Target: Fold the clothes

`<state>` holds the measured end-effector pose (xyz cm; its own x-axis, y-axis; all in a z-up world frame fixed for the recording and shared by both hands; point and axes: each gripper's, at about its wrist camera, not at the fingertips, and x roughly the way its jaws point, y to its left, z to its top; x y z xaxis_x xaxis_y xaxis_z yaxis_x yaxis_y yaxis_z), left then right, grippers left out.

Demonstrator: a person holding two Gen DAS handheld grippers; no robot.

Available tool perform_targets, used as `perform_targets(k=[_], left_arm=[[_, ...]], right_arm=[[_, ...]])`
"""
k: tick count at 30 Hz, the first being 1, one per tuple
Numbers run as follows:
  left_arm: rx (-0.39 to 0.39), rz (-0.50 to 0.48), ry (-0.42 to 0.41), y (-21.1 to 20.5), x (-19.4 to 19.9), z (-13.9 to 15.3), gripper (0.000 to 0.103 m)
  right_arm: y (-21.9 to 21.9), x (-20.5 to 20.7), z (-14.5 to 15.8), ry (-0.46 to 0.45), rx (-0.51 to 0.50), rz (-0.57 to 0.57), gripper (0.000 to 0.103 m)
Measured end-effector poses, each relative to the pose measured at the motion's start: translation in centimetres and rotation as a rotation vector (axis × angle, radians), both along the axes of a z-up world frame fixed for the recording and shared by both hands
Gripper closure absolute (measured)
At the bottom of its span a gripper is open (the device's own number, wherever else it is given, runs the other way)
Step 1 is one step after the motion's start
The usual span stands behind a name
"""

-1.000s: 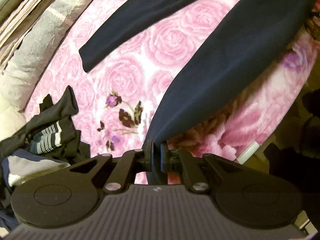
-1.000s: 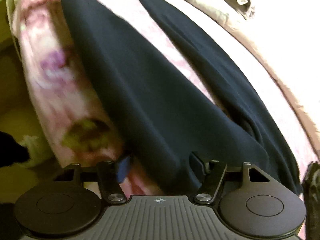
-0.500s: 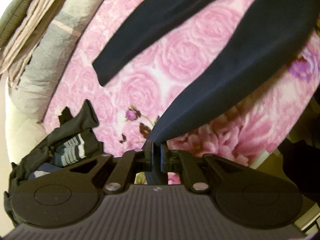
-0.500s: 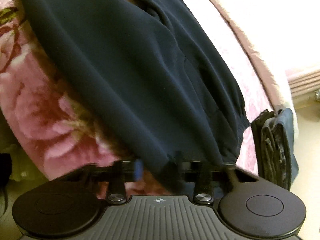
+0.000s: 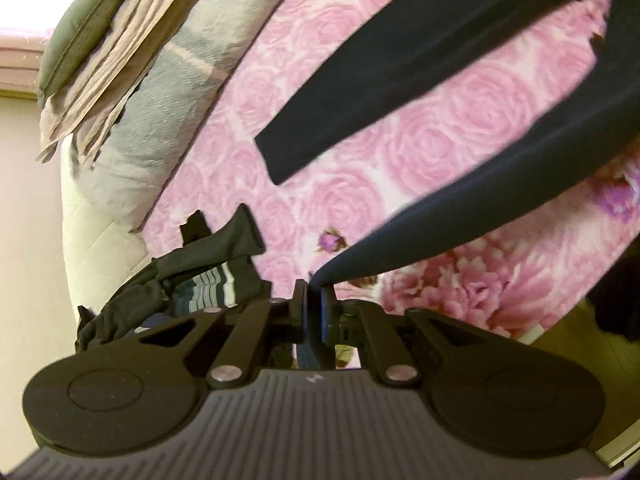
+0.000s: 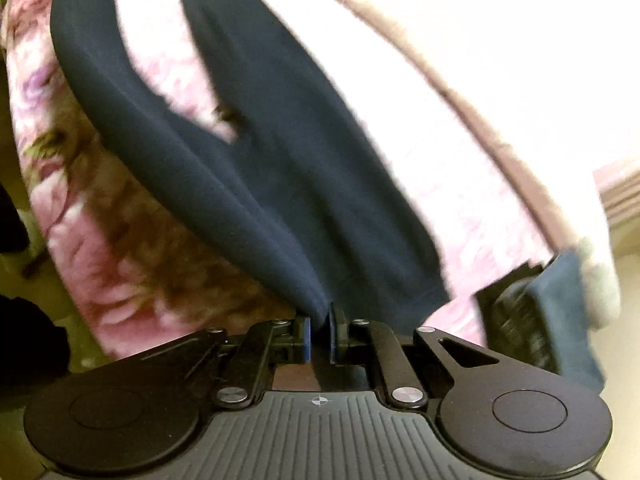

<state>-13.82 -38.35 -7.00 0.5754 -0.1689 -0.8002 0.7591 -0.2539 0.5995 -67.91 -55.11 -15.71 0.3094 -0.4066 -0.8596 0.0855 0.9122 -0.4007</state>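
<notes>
Dark navy trousers (image 5: 460, 64) lie spread on a pink rose-patterned bedspread (image 5: 360, 152). One leg lies flat across the bed. The hem of the other leg (image 5: 520, 184) is lifted off the bed, and my left gripper (image 5: 314, 294) is shut on it. In the right wrist view the same trousers (image 6: 280, 160) run away from the camera, and my right gripper (image 6: 319, 326) is shut on the waist end, which bunches between its pads. The picture there is blurred by motion.
A heap of dark clothes with a striped piece (image 5: 192, 280) sits at the bed's near left corner. Folded grey and beige bedding (image 5: 160, 92) lies along the far side. Another dark folded stack (image 6: 536, 312) rests at the right bed edge. The floor shows beyond the bed edge.
My right gripper's jaws were apart around the waist and have closed on it. Both grippers rose, the gripped leg lifting off the bed; more of the bed and bedding shows.
</notes>
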Motion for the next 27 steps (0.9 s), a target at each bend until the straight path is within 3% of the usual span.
perform_targets(k=[3, 9, 16, 19, 22, 24, 25, 26, 27], left_arm=[[0.017, 0.002, 0.003, -2.6, 1.8, 0.4, 0.098], [0.075, -0.044, 0.046, -10.8, 6.8, -1.7, 0.098], [0.170, -0.145, 0.134, -21.1, 11.6, -10.5, 0.098], [0.179, -0.184, 0.129, -24.3, 12.5, -14.7, 0.098], [0.161, -0.205, 0.111, -26.5, 13.6, -17.4, 0.098], [0.133, -0.188, 0.112, -27.5, 14.5, -18.1, 0.096], [0.121, -0.173, 0.111, -27.9, 15.0, -18.4, 0.095], [0.123, -0.164, 0.107, -28.1, 15.2, -18.7, 0.094], [0.124, -0.155, 0.103, -28.4, 15.5, -19.1, 0.092]], right_arm=[[-3.3, 2.2, 1.6, 0.013, -0.013, 0.050, 0.096], [-10.5, 8.5, 0.3, 0.057, -0.003, 0.090, 0.097], [-18.8, 14.5, -5.7, 0.112, 0.074, -0.004, 0.096], [-21.8, 15.9, -8.3, 0.118, 0.106, -0.077, 0.096], [-22.6, 16.0, -8.6, 0.099, 0.123, -0.168, 0.096], [-22.8, 15.9, -8.8, 0.100, 0.088, -0.224, 0.069], [-22.8, 15.9, -8.8, 0.104, 0.053, -0.255, 0.032], [-22.7, 15.7, -8.7, 0.099, 0.019, -0.292, 0.024], [-22.8, 15.3, -8.1, 0.071, 0.026, -0.329, 0.024]])
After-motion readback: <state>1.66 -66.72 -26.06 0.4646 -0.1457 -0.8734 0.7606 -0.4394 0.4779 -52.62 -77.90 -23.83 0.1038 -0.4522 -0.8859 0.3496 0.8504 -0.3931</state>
